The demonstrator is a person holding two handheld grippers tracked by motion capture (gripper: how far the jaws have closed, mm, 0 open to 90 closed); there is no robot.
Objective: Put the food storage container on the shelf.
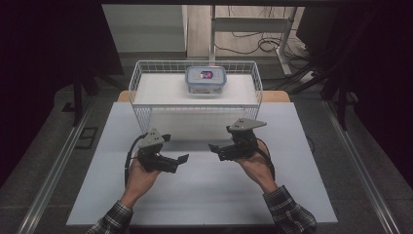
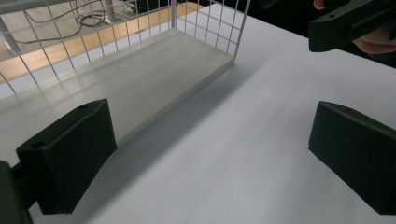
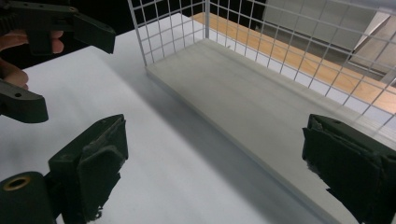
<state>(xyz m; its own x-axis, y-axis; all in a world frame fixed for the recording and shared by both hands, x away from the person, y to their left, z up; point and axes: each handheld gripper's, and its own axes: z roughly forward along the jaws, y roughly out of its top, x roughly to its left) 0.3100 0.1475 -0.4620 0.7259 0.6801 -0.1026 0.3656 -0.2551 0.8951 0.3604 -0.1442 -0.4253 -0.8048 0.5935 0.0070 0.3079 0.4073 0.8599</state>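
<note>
Both grippers are held low over the white table (image 1: pixel 204 195), near side, in front of the wire basket (image 1: pixel 146 83). The left gripper (image 1: pixel 182 158) points right, and in its own view its jaws stand wide apart with only bare tabletop between them. The right gripper (image 1: pixel 213 147) points left, jaws likewise spread wide, nothing between the pads (image 3: pixel 100 175). The two tips face each other, close but apart.

The lidded plastic box (image 1: pixel 205 79) sits inside the basket, toward its far side and right of centre, well away from both grippers. Nothing is held.

Judgement: this reads as either a rest position or the approach stage, with no contact made. If the box is the object, the next move calls for lifting one or both grippers over the basket's near wall, then descending to either side of the box before closing.
</note>
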